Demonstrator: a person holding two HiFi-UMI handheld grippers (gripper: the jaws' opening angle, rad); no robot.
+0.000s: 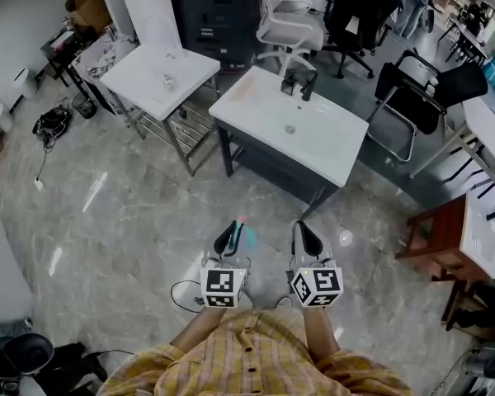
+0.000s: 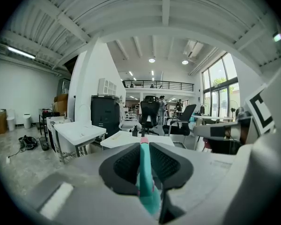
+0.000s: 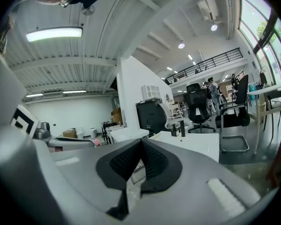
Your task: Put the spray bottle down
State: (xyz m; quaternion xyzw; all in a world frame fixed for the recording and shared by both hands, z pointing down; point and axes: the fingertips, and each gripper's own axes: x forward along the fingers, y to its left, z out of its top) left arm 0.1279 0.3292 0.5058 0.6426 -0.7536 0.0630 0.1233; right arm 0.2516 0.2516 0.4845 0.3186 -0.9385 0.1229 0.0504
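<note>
While the white sink (image 1: 313, 148) stands well ahead of both pairs of jaws, with a dark tap (image 1: 300, 82) on its far rim and a drain (image 1: 289, 129) in its basin, the left gripper (image 2: 144, 146) is clamped on the teal bottle (image 2: 146, 184). The bottle runs lengthwise between the pads, its pink tip at the jaw tips. Beside it, the right gripper (image 3: 141, 143) has its jaws closed together with nothing between them.
</note>
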